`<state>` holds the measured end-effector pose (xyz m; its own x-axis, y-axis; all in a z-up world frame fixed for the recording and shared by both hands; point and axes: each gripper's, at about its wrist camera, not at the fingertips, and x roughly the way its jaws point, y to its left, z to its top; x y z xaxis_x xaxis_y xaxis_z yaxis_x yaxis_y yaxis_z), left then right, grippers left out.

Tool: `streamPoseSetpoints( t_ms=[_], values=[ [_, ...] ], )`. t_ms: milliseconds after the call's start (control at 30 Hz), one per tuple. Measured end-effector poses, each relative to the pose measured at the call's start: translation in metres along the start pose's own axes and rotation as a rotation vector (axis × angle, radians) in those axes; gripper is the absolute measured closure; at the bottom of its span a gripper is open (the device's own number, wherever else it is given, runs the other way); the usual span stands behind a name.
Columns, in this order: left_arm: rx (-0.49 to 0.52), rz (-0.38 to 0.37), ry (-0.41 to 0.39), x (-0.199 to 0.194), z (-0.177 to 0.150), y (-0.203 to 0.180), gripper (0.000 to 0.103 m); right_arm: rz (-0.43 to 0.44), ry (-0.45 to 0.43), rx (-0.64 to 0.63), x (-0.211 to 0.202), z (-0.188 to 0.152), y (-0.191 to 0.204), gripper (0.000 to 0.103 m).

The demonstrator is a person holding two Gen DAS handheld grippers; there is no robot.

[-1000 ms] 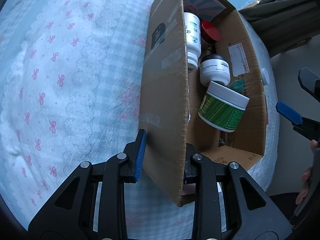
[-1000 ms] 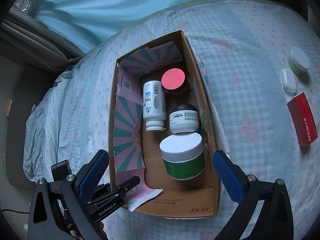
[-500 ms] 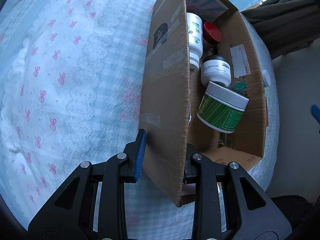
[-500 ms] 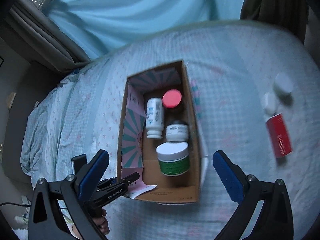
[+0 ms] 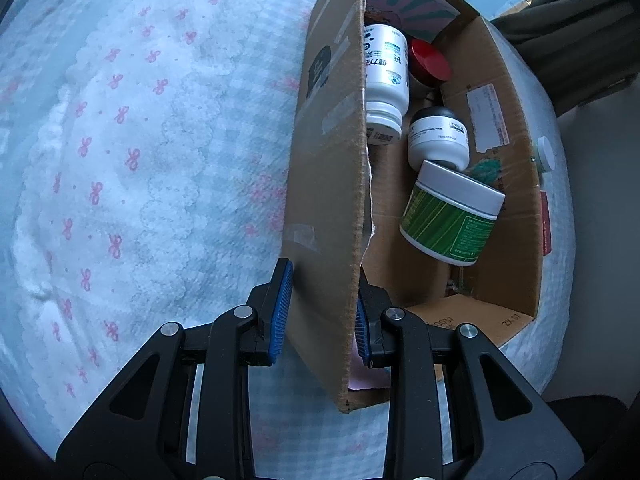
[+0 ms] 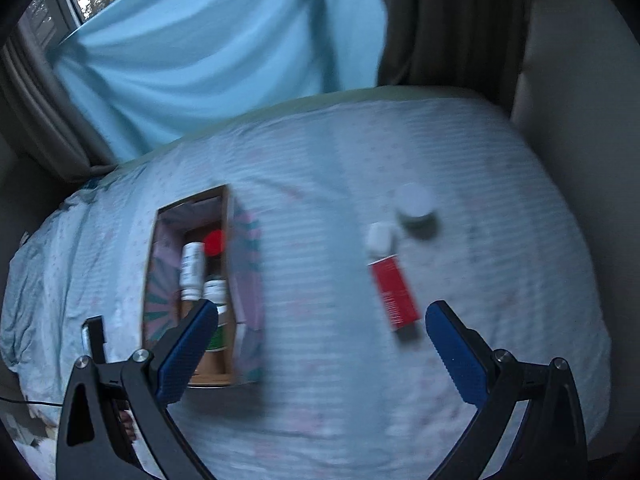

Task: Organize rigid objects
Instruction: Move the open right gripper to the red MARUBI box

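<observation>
My left gripper (image 5: 322,292) is shut on the near side wall of an open cardboard box (image 5: 328,168) on the bed. Inside lie a white bottle (image 5: 386,76), a red-lidded jar (image 5: 430,60), a black-capped white jar (image 5: 438,136) and a green jar with a white lid (image 5: 448,216). My right gripper (image 6: 322,312) hangs open and empty, high over the bedspread. In its blurred view the box (image 6: 154,280) is at the left. A red carton (image 6: 394,292), a small white case (image 6: 380,236) and a white-lidded jar (image 6: 416,208) lie on the bed to the right.
The bed has a pale blue checked spread with pink bows (image 5: 120,184). A blue curtain (image 6: 224,60) and a dark drape (image 6: 452,20) hang behind it. The bed's edge and the floor run along the right (image 5: 592,200).
My right gripper has risen and swung right, from straight above the box towards the red carton. The left gripper has kept its hold on the box wall without moving.
</observation>
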<state>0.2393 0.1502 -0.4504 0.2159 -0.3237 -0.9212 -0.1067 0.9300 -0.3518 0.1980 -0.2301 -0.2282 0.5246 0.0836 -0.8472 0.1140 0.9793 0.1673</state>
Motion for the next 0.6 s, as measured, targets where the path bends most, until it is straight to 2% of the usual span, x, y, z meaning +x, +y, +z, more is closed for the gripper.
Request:
streamPoseSetpoints(
  t_ms=[133,233,433,600],
  values=[
    [-0.005,0.012,-0.014,0.001,-0.002,-0.001,0.078,-0.037,0.021,-0.009,0.007,-0.006,-0.037,0.0],
    [-0.009,0.018,-0.024,0.002,-0.003,-0.002,0.078,-0.021,0.047,-0.001,0.022,-0.012,-0.061,0.0],
    [-0.05,0.01,-0.046,0.002,-0.007,0.003,0.078,0.055,0.095,0.015,0.077,-0.025,-0.096,0.0],
    [-0.039,0.031,-0.052,0.006,-0.011,0.002,0.078,0.078,0.12,-0.03,0.127,-0.031,-0.104,0.002]
  ],
)
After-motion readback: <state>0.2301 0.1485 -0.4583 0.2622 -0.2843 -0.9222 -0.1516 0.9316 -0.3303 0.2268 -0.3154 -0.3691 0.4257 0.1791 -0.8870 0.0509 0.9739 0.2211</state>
